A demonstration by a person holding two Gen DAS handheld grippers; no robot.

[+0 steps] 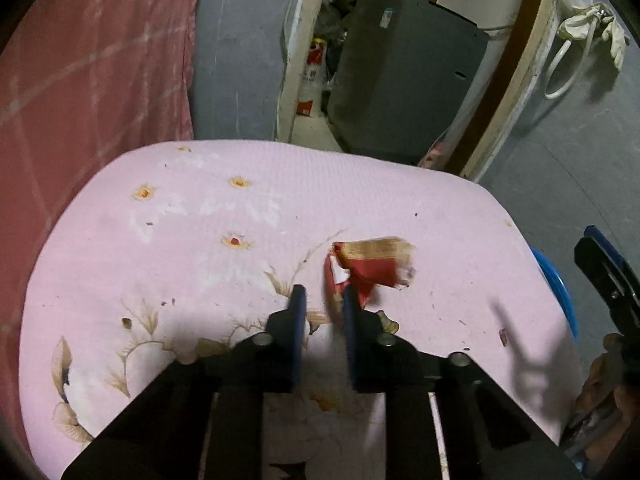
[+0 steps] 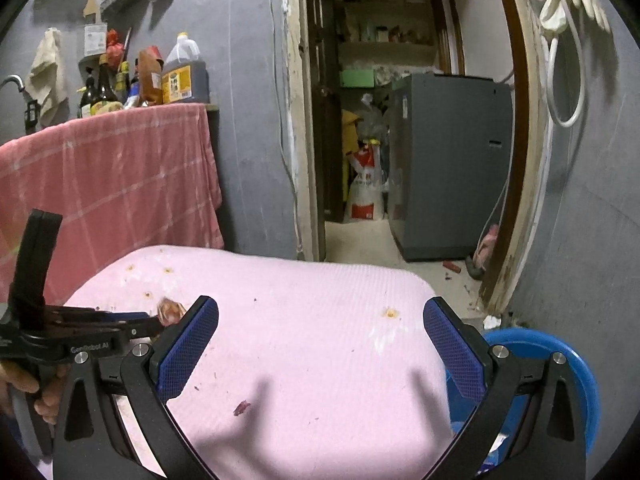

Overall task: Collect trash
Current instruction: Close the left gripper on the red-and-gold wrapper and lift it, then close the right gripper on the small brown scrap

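Observation:
A crumpled red and gold wrapper lies on the pink flowered tablecloth. My left gripper is part open, its right finger touching the wrapper's near edge; the jaws do not hold it. In the right wrist view the wrapper shows at the left gripper's tip. My right gripper is wide open and empty above the pink cloth. A small dark red scrap lies on the cloth below it, also seen in the left wrist view.
A blue bin stands by the table's right edge, seen also in the left wrist view. A red checked cloth hangs at left under bottles. A doorway with a grey appliance lies beyond.

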